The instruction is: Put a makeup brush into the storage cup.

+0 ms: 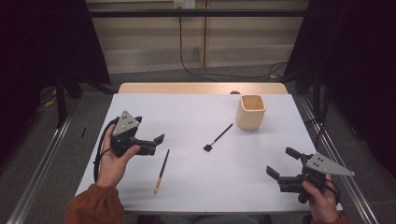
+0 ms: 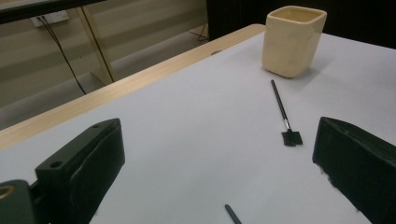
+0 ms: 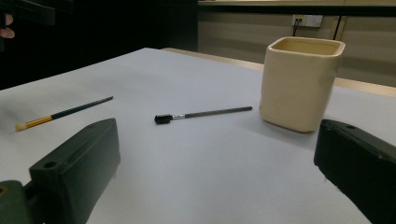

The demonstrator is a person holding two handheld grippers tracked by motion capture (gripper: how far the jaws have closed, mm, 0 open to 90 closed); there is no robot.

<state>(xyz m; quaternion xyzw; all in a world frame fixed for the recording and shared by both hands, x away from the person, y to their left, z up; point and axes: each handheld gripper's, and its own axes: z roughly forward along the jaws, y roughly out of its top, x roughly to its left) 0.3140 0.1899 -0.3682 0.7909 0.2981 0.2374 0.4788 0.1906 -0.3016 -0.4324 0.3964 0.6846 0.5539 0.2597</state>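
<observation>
White sheeting is covering the table (image 1: 196, 116) in the high view, with a strip of bare wood showing along its far edge. 2 brushes are lying flat on it: a black flat-headed brush (image 1: 218, 137) near the middle, its handle pointing toward the cream square cup (image 1: 251, 112), and a dark brush with a yellow end (image 1: 161, 171) nearer the person. The left gripper (image 1: 159, 142) is hovering just beside the yellow-ended brush with its jaws apart and nothing between them; the right gripper (image 1: 284, 163) is waiting well apart at the near right corner, jaws likewise spread and empty. Grey floor, metal rails, dark curtains and a trailing cable are surrounding the table.

Left gripper view: both jaws are standing wide, framing the flat-headed brush (image 2: 283, 115) and the cup (image 2: 293, 39); the tip of the other brush (image 2: 232, 214) is entering at the bottom edge. Judged from its thin shaft, each brush is probably light and stiff, and is likely rolling or skidding on the smooth sheet if nudged; a pinch across mid-handle looks soundest.

Right gripper view: the spread jaws are facing the cup (image 3: 299, 81), which is standing upright and looks rigid, possibly ceramic and breakable. The flat-headed brush (image 3: 203, 114) is lying just beside it, not touching; the yellow-ended brush (image 3: 63, 113) is lying farther left.
</observation>
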